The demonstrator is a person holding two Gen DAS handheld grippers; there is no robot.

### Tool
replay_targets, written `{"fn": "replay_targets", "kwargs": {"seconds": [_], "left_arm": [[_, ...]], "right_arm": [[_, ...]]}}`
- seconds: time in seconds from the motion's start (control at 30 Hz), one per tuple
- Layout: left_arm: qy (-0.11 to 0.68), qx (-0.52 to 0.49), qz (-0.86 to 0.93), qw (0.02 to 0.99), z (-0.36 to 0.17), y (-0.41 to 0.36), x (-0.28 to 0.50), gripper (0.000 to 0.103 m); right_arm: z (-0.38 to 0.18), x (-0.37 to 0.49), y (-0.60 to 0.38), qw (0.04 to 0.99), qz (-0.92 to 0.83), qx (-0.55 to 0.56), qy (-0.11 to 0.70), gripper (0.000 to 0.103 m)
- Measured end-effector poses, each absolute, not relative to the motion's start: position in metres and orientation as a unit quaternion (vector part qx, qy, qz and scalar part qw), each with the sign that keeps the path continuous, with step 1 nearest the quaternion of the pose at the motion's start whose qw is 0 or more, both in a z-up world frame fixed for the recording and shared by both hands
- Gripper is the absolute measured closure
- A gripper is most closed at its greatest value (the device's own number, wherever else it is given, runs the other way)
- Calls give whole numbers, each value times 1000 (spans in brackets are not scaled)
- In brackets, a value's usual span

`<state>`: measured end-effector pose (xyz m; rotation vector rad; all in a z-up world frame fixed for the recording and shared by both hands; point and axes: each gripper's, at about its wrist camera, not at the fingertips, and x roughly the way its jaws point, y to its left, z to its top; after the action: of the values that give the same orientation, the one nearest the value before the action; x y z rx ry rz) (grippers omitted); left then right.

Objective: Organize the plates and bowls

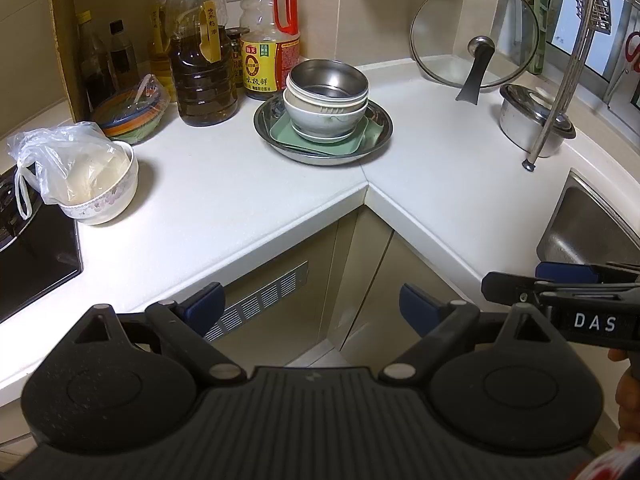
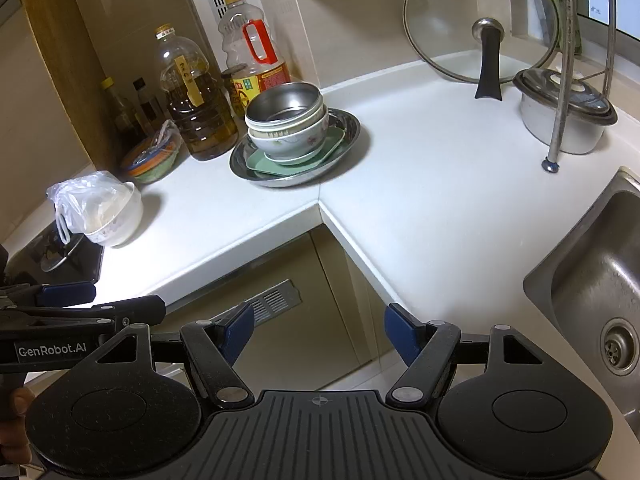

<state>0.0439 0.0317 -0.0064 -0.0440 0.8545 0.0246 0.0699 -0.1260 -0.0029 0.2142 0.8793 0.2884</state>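
A stack of dishes stands at the back of the white corner counter: a steel bowl on top of ceramic bowls, on a green square plate, inside a wide steel plate. The stack also shows in the right wrist view, with the steel bowl topmost on the steel plate. My left gripper is open and empty, held off the counter's front edge. My right gripper is open and empty beside it, well short of the stack.
A white bowl with a plastic bag sits at the left by the black cooktop. Oil and sauce bottles line the back wall. A glass lid, a lidded pot, a rack leg and the sink lie to the right.
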Motion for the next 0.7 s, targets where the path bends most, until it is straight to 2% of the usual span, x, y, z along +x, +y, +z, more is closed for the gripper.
{"fn": "replay_targets", "kwargs": {"seconds": [0.7], "left_arm": [[416, -21, 12, 909, -6, 31, 49, 10]], "right_arm": [[-4, 78, -126, 889, 139, 103, 424, 31]]}}
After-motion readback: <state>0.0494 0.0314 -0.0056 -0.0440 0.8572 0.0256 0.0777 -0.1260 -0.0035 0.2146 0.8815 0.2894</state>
